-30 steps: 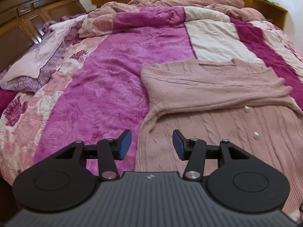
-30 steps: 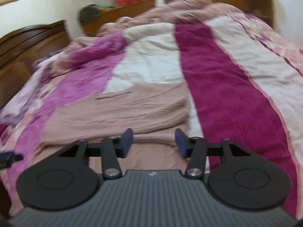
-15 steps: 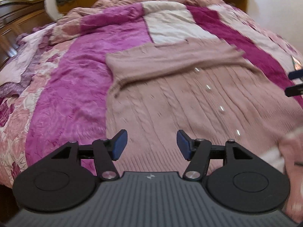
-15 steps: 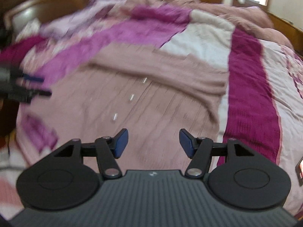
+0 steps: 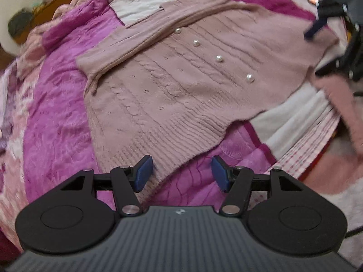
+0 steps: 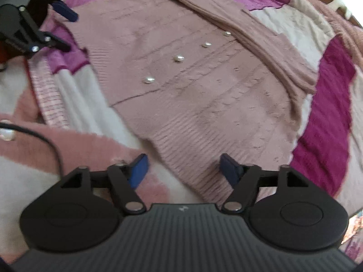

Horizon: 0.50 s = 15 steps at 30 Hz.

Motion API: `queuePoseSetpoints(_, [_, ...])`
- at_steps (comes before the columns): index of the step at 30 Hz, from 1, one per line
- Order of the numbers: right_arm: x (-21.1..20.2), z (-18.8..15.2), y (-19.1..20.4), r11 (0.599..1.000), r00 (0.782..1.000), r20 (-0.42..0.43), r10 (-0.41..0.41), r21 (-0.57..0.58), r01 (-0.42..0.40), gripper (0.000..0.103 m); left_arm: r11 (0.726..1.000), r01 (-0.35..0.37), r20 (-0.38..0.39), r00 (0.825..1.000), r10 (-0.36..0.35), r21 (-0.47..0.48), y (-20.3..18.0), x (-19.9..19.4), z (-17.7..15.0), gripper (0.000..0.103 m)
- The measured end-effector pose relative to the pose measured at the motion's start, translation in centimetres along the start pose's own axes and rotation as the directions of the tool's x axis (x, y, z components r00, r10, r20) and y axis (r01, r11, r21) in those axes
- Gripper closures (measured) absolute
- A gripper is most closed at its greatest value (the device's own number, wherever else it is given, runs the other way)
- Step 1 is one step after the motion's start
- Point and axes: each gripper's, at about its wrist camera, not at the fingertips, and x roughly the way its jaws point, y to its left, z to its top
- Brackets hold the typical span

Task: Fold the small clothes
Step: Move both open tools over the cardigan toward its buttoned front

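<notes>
A dusty-pink knitted cardigan (image 5: 181, 79) with pearl buttons (image 5: 219, 58) lies flat on the bed, its sleeves folded across the top. It also shows in the right wrist view (image 6: 204, 86). My left gripper (image 5: 181, 174) is open and empty, just above the hem's left corner. My right gripper (image 6: 183, 170) is open and empty, just above the hem's right corner. Each gripper shows in the other's view: the right one (image 5: 333, 34) and the left one (image 6: 52, 29).
The bed is covered by a purple, magenta and cream patchwork blanket (image 5: 56, 124). A fluffy pink and white garment (image 6: 68, 149) and a black cable (image 6: 45, 140) lie near the bed's front edge. Wooden furniture (image 5: 56, 2) stands behind the bed.
Both grippers have drawn back from the sleeves to the cardigan's hem and tilted downward. Each now points at a hem corner. Both stayed open.
</notes>
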Motion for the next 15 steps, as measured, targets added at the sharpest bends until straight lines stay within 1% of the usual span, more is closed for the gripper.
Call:
queuePoseSetpoints(2, [0.7,0.1,-0.2,0.999,0.999,-0.007,-0.054,-0.002,0.054,0.027,1.000,-0.015,0.002,1.000,0.015,0.001,-0.1,0.6,0.4,0.037])
queuePoseSetpoints(3, [1.1,0.1,-0.2,0.998,0.998,-0.005,-0.065,0.001,0.065,0.027,1.000,-0.018,0.006,1.000,0.018,-0.008,0.0,0.8,0.8,0.037])
queuePoseSetpoints(5, [1.5,0.3,-0.3,0.998,0.998,0.005,-0.060,0.012,0.060,0.027,0.999,-0.028,0.015,0.999,0.028,-0.028,0.5,1.4,1.5,0.037])
queuePoseSetpoints(8, [1.7,0.3,-0.3,0.998,0.998,0.019,-0.064,0.001,0.064,0.027,0.993,-0.116,-0.006,0.993,0.116,-0.009,0.6,3.0,2.4,0.037])
queuePoseSetpoints(10, [1.7,0.1,-0.6,0.998,0.997,0.033,-0.062,0.016,0.062,0.027,0.993,-0.120,-0.010,0.993,0.120,0.003,0.7,3.9,2.6,0.037])
queuePoseSetpoints(12, [1.7,-0.1,-0.9,0.996,0.996,0.055,-0.075,0.043,0.073,0.029,0.993,-0.120,0.004,0.993,0.120,0.009,0.8,4.2,2.5,0.037])
queuePoseSetpoints(14, [1.6,-0.4,-1.1,0.995,0.993,0.078,-0.085,0.057,0.081,0.034,0.992,-0.124,0.026,0.992,0.124,0.009,0.8,4.4,2.4,0.039])
queuePoseSetpoints(15, [1.5,-0.4,-1.1,0.995,0.993,0.085,-0.084,0.059,0.079,0.048,0.993,-0.120,0.036,0.992,0.120,-0.001,0.9,4.4,2.4,0.042])
